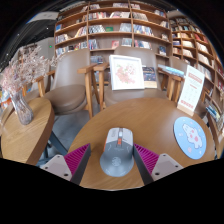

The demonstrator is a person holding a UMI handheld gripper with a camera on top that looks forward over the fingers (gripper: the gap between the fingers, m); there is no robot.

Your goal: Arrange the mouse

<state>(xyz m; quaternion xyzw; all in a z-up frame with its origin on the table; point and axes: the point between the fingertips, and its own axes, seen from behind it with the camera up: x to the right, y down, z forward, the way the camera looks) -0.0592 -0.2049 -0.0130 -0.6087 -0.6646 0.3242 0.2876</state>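
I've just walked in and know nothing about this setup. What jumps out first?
A grey mouse lies on the round wooden table, between the open tool's pink-padded fingers, not gripped. A round blue mat sits further along the table; bookshelves fill the back wall.

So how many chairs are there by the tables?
2. One chair stands beyond the table, toward the vase side; the other chair is next to it, holding a picture book. More may be hidden.
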